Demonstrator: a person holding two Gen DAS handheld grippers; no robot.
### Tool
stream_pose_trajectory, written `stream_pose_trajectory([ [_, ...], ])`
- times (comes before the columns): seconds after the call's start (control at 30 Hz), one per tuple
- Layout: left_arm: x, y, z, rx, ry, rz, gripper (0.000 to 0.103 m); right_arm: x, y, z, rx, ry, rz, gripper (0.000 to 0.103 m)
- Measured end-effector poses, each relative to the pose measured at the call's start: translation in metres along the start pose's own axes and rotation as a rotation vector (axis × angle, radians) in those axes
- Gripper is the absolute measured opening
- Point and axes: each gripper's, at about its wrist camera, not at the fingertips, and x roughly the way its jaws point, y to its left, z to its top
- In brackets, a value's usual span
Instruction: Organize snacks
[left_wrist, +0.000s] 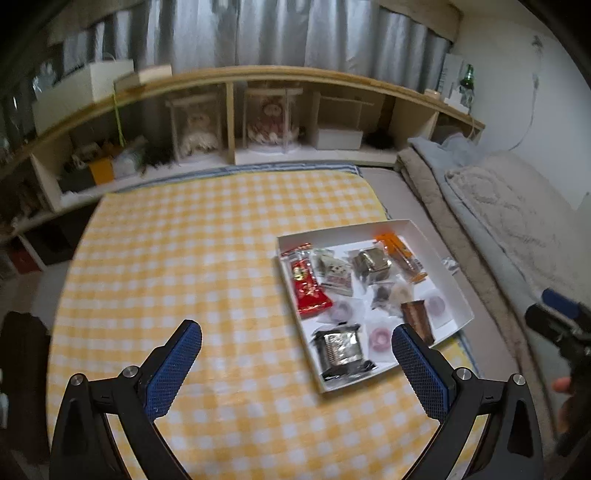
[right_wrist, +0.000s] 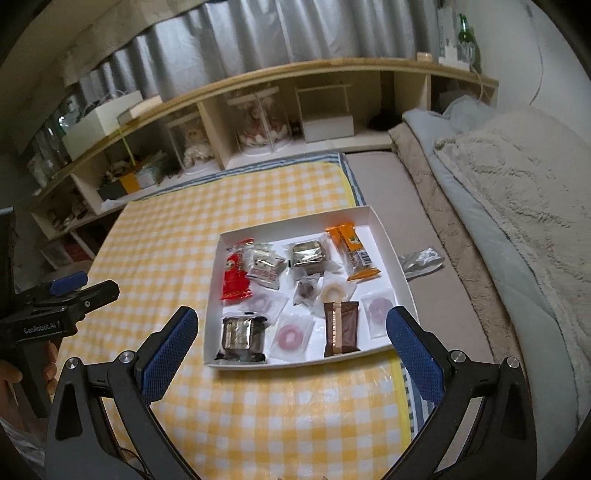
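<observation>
**Both grippers spread wide above the checked cloth, snack tray at the cloth's right edge**

The left gripper (left_wrist: 296, 345) hangs with its blue-padded fingers (left_wrist: 173, 365) far apart and nothing between them; beneath the gap lies bare yellow-and-white checked cloth (left_wrist: 192, 240), which fills the centre and left of the left wrist view. The right gripper (right_wrist: 291, 334) is likewise spread wide and holds nothing, its fingers straddling the near edge of the white tray (right_wrist: 384, 236) from above without touching it.

The tray sits in the middle of the right wrist view, its right wall just at the cloth's right border, beside a plain beige strip of mattress (right_wrist: 380, 184). Inside, snacks lie flat and closely packed: a red packet (right_wrist: 234, 278) at the left wall, an orange bar (right_wrist: 352, 251) in the upper right corner, a silver-wrapped block (right_wrist: 309, 253) between them at the top, a brown bar (right_wrist: 341, 328) and a dark foil pack (right_wrist: 242, 338) along the bottom wall, and a pink ring sweet (right_wrist: 291, 336) between those two. One crumpled silver wrapper (right_wrist: 421, 260) rests outside the tray, on the beige strip to its right.

Folded bedding (right_wrist: 517, 192) rises along the right of the frame, close to the tray's right side. A low wooden shelf (right_wrist: 258, 79) spans the top, well apart from the tray. The widest free surface is the cloth to the tray's left and below it.
</observation>
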Motion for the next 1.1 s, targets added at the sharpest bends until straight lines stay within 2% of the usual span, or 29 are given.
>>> stream_pose_trajectory([
  [0.17,-0.03,-0.009,-0.033,0.05,-0.046,0.025,0.103,-0.023,0.004,-0.015,-0.011,-0.032,-0.003,0.103],
  [0.5,-0.066,0.004,-0.09,0.0,-0.084,-0.007,0.103,-0.04,0.009,-0.056,-0.056,-0.07,-0.074,0.103],
  [0.7,-0.068,0.003,-0.118,0.021,-0.116,0.03,0.103,-0.042,0.014,-0.077,-0.093,-0.098,-0.111,0.103],
  [0.87,-0.064,-0.001,-0.138,0.039,-0.139,0.018,0.103,-0.043,0.019,-0.092,-0.105,-0.123,-0.122,0.103],
  [1.1,-0.062,-0.001,-0.147,0.037,-0.17,0.022,0.103,-0.042,0.017,-0.103,-0.1,-0.162,-0.166,0.103],
])
